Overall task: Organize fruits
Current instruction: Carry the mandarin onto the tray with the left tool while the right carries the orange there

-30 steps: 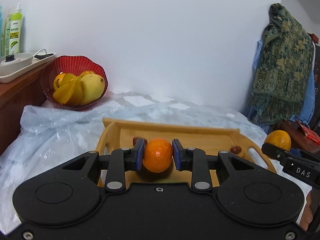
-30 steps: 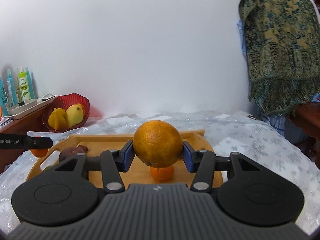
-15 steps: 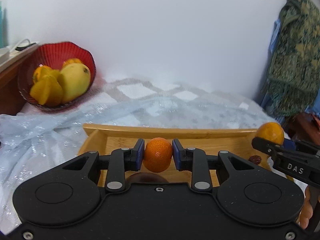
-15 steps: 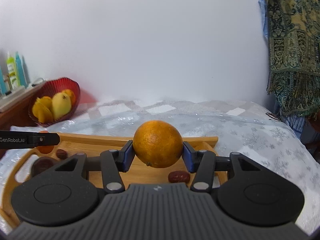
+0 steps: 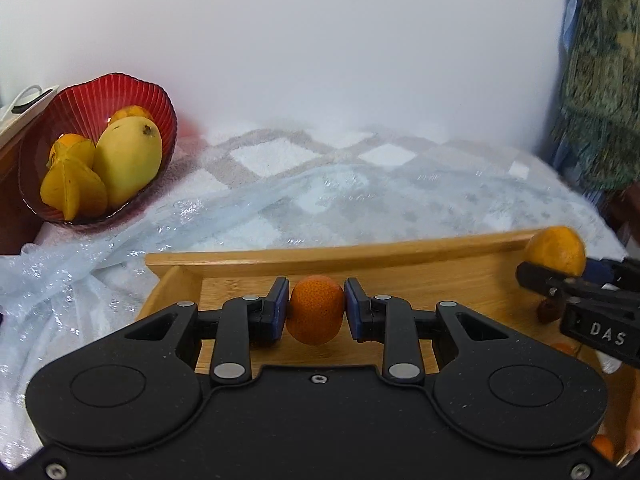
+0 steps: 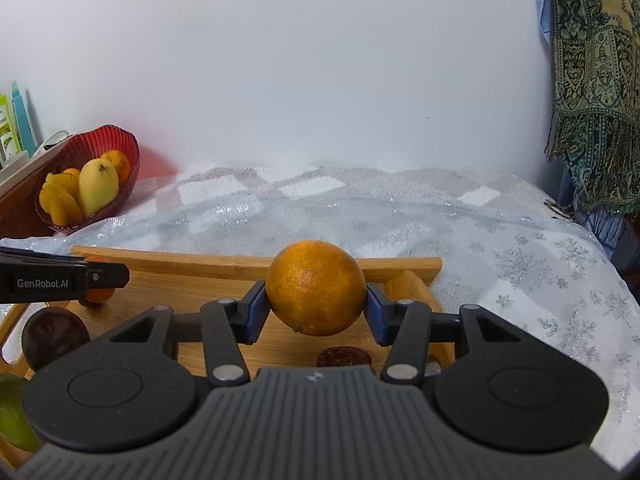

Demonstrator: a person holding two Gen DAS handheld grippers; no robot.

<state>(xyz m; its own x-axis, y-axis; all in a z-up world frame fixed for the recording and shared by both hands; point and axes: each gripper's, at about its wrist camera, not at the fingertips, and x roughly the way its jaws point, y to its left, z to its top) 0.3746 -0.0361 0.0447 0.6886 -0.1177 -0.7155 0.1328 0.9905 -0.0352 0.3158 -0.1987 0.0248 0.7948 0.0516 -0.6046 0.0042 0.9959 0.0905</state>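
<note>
Both hands carry fruit above the wooden tray (image 5: 360, 254): the left gripper (image 5: 316, 310) is clamped on a small tangerine (image 5: 315, 309), the right gripper (image 6: 316, 300) on a larger orange (image 6: 316, 287). Neither is delivered yet. The red bowl (image 5: 90, 96), at the bed's far left corner, already holds a mango (image 5: 128, 158) and starfruit (image 5: 72, 188); a passion fruit (image 6: 52, 334) and dates remain on the tray. Beyond the tray's far rim the bedcover (image 6: 440, 220) lies open.

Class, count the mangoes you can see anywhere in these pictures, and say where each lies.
1. The single yellow mango lies in the red bowl beside starfruit; others may be hidden behind it.
</note>
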